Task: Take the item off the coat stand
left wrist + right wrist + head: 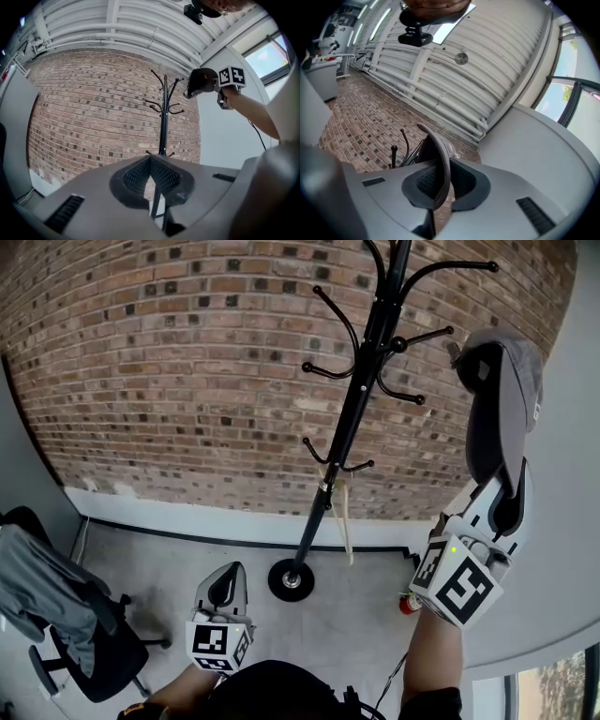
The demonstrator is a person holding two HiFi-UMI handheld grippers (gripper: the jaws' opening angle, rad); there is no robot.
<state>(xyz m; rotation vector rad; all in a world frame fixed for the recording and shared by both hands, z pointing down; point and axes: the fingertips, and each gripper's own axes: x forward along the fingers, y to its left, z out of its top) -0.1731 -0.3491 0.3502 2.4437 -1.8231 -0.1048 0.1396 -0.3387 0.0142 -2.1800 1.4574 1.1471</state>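
Right hand-held gripper point(509, 488) clamps the cap point(502, 395) by its brim; cap sits right of the coat stand point(361, 399), apparently clear of its hooks; removal looks essentially complete; left hand-held gripper point(225, 587) closed, empty.

Bright even daylight; soft shadows; fisheye warp at edges.

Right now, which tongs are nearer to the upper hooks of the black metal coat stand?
Right. The right tongs, gripping the grey fabric cap, are raised just beside the upper hooks; the left tongs are low, far below them, shut and empty.
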